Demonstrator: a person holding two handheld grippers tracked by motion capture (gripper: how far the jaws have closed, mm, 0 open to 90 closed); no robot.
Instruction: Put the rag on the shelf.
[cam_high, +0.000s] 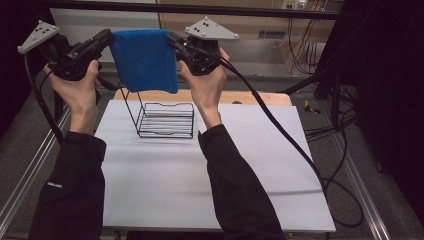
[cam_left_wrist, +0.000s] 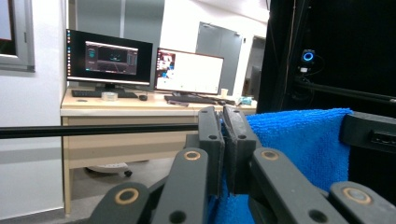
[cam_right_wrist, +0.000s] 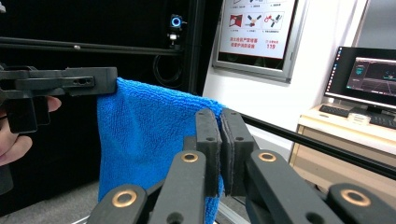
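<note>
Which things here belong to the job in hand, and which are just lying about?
In the job: blue cloth, left gripper, right gripper, likely the wire rack.
Lying about: monitors, keyboard, poster, floor cables.

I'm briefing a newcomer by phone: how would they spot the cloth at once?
Start at the white table with the black wire rack. Above the rack, a blue cloth hangs between the left gripper and right gripper; it's the sole bright blue, fuzzy thing.

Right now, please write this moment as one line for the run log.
left gripper: shut on blue towel corner | right gripper: shut on other corner | towel: hanging spread above wire rack | rack: on table
</note>
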